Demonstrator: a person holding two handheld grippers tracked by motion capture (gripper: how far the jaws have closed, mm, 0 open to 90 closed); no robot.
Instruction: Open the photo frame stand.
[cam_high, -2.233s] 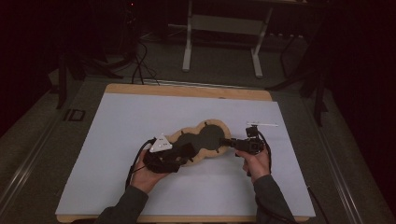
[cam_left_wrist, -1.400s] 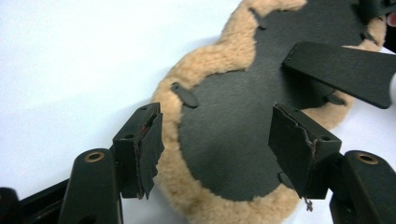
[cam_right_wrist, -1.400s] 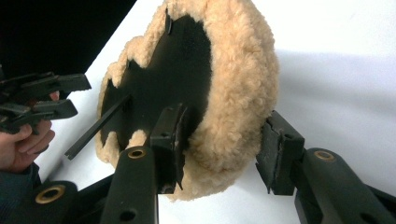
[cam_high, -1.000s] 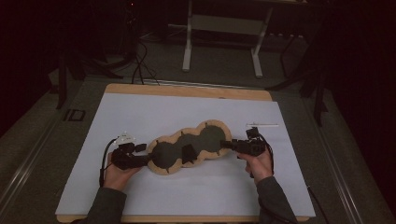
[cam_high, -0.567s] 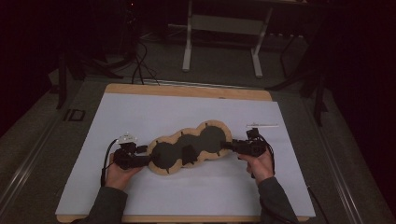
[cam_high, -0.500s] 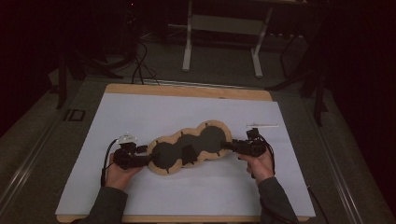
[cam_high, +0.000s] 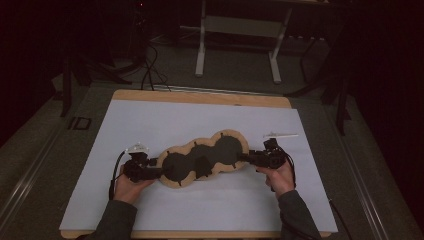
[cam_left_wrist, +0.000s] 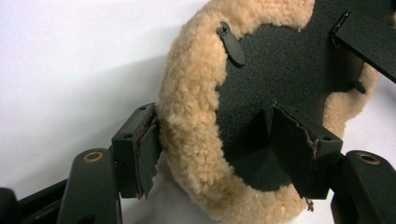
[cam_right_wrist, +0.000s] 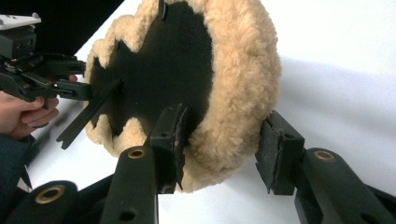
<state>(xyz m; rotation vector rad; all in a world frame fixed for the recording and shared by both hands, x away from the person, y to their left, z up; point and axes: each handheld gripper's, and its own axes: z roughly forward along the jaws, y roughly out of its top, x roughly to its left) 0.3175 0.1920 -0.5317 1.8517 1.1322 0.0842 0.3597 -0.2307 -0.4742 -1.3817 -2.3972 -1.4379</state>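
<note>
Thing: fleece-edged black pad (cam_high: 204, 159) flat on the white sheet (cam_high: 150, 125).
Long axis: runs gripper to gripper.
Left gripper (cam_left_wrist: 212, 154): jaws wide, straddling pad's end rim, not pinching.
Right gripper (cam_right_wrist: 222, 151): half-open astride the opposite end.

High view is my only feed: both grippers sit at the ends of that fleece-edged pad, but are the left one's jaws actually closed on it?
Observer: No. In the left gripper view the left gripper straddles the fleece rim. The outer jaw sits against the wool, and the inner jaw stands off it over the black face.
Operator: And the right one?
Observer: The right gripper also straddles the rim, with its inner jaw against the wool. I cannot tell whether the outer pad presses.
</note>
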